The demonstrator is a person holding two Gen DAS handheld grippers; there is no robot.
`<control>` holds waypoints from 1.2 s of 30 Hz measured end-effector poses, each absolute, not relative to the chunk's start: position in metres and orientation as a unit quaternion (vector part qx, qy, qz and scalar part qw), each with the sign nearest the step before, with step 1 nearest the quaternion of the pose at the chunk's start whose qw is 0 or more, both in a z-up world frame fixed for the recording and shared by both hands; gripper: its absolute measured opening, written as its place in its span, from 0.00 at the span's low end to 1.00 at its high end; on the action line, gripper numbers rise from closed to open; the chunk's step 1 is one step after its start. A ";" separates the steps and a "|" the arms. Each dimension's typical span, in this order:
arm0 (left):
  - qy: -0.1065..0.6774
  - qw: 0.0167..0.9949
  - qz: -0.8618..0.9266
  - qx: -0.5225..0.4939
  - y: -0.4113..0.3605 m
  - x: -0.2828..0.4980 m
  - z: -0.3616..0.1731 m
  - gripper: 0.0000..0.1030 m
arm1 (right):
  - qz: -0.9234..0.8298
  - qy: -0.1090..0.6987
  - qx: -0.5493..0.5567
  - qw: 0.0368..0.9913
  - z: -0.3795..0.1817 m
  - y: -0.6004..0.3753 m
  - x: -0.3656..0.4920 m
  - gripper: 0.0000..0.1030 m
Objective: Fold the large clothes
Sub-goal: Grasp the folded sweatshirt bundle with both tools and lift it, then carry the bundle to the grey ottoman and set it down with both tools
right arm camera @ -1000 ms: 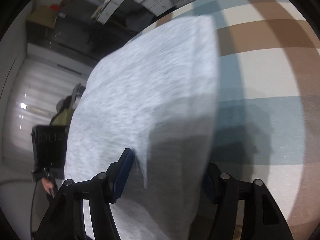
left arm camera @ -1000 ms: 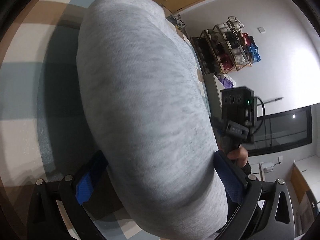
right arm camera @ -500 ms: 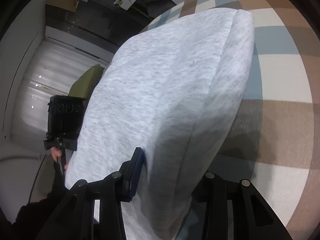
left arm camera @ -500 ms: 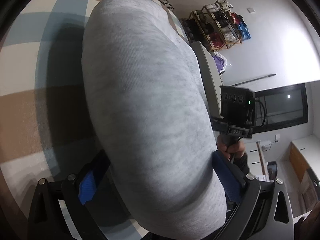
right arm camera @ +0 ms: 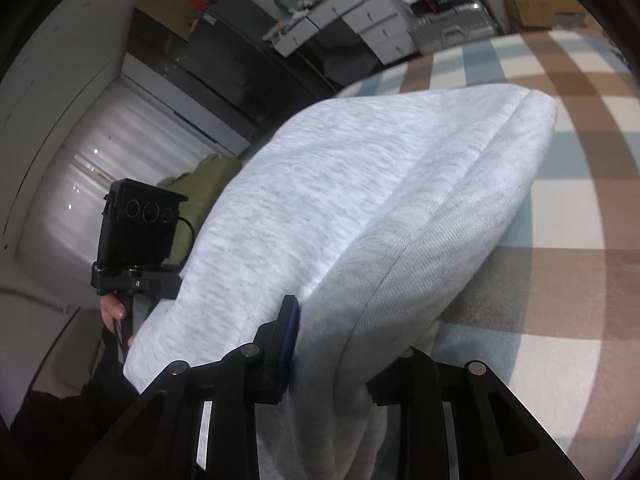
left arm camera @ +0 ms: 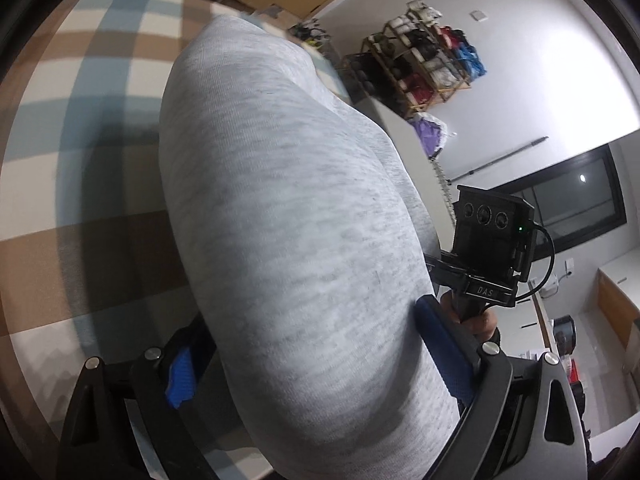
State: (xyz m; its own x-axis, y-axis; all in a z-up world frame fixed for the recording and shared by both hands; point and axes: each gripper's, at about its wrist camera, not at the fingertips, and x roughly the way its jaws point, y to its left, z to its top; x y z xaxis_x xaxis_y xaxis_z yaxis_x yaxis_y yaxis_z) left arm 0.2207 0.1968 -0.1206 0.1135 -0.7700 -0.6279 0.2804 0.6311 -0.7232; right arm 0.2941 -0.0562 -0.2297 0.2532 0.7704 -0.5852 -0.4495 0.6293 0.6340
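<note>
A large light-grey garment (left arm camera: pixel 288 216) hangs between both grippers above a checked surface. My left gripper (left arm camera: pixel 308 344) is shut on one end of it, blue pads pressing the thick cloth from both sides. My right gripper (right arm camera: pixel 344 344) is shut on the other end of the garment (right arm camera: pixel 360 200); its right finger is hidden behind the cloth. A seam runs along the fold in the right wrist view. Each view shows the other hand-held gripper beyond the cloth: the right one (left arm camera: pixel 488 240) and the left one (right arm camera: pixel 140 232).
The checked brown, blue and cream surface (left arm camera: pixel 80 120) lies below, also in the right wrist view (right arm camera: pixel 560 240). A shelf of clothes (left arm camera: pixel 424 64) stands by the white wall. White drawers (right arm camera: pixel 360 12), boxes and a green item (right arm camera: pixel 200 184) are at the back.
Both grippers have lifted and tilted with the garment still held; the cloth's far end has risen off the checked surface and more of the room shows behind it.
</note>
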 end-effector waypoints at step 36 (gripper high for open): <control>0.463 0.733 -0.495 -0.051 -0.147 0.314 -0.145 0.82 | -0.097 0.455 0.018 0.885 -0.204 -0.510 0.364 0.34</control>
